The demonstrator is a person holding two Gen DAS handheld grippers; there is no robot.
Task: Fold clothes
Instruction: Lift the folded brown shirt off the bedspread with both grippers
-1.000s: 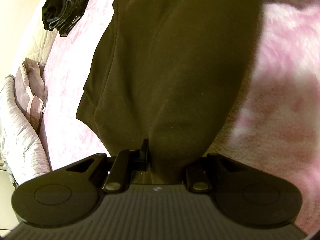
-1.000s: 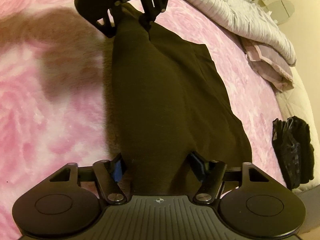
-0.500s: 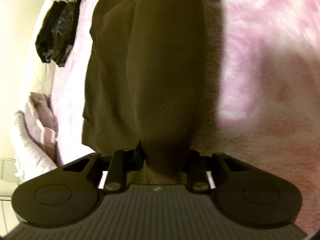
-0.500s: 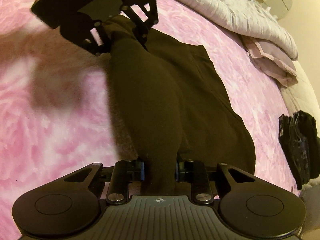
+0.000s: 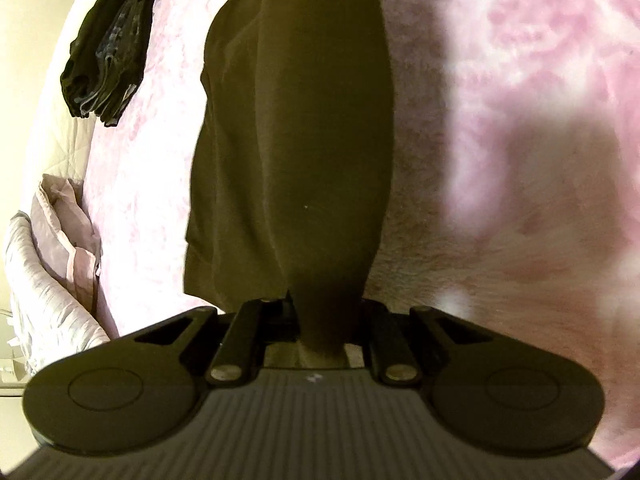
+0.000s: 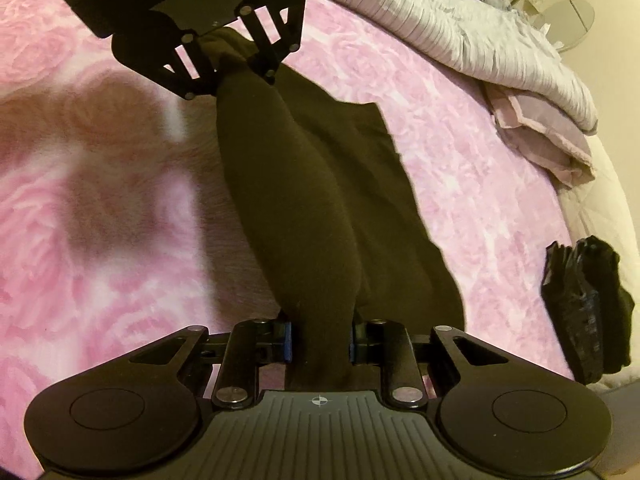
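I count one dark garment [image 6: 304, 208] stretched above the pink rose-patterned bed [image 6: 100, 220], my right tongs [image 6: 320, 340] pinching its near end and my left tongs [image 6: 236, 64] its far end, with one stack of folded dark clothes [image 6: 588, 308] and one rumpled quilt [image 6: 460, 28] beyond.

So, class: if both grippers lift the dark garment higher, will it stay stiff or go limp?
Probably limp: the dark garment sags between the left gripper and right gripper. Its free half drapes onto the pink blanket, so it will likely trail.
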